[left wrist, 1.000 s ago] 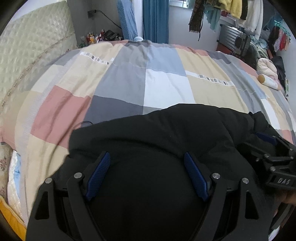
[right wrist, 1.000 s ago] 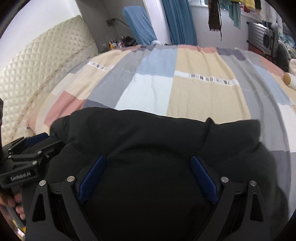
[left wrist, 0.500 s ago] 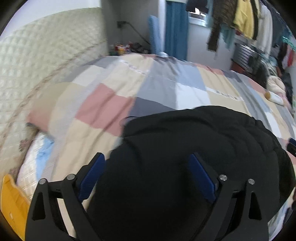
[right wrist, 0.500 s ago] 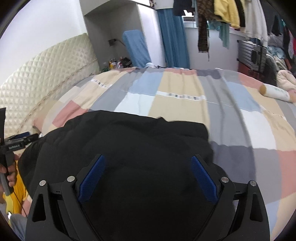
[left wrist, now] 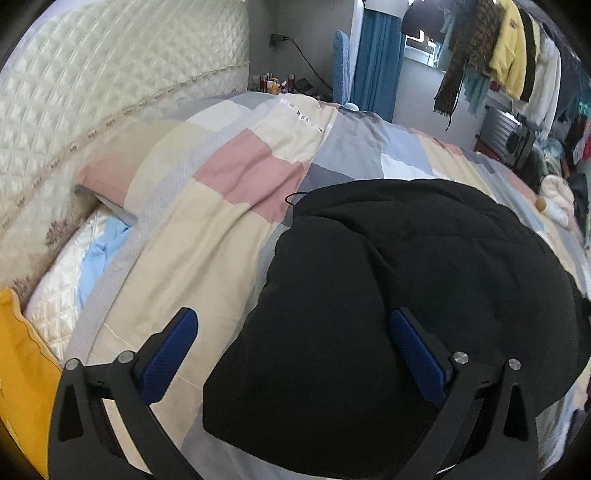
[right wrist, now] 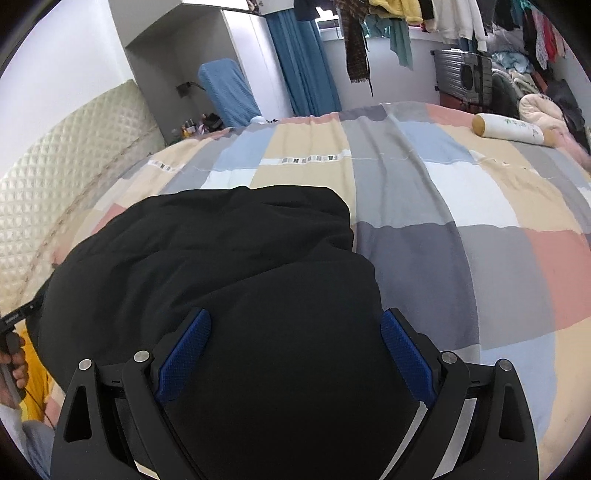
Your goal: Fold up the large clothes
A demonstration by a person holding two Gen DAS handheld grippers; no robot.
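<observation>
A large black padded jacket (left wrist: 406, 288) lies folded in a bundle on the patchwork bedspread (left wrist: 221, 229). It also fills the near part of the right wrist view (right wrist: 229, 288). My left gripper (left wrist: 295, 343) is open and empty, held above the jacket's left edge, with its left finger over the bedspread. My right gripper (right wrist: 295, 343) is open and empty, held above the jacket's near right part. Neither gripper touches the cloth that I can see.
A quilted cream headboard (left wrist: 92, 92) and pillows (left wrist: 66, 266) are to the left. A cylindrical white bolster (right wrist: 513, 131) lies at the bed's far right. Hanging clothes (right wrist: 406, 22), a suitcase (right wrist: 465, 77) and a blue curtain (right wrist: 306, 59) stand behind the bed.
Both grippers have lifted up and drawn apart: the left swung left toward the headboard, the right swung right. The jacket stays on the bed.
</observation>
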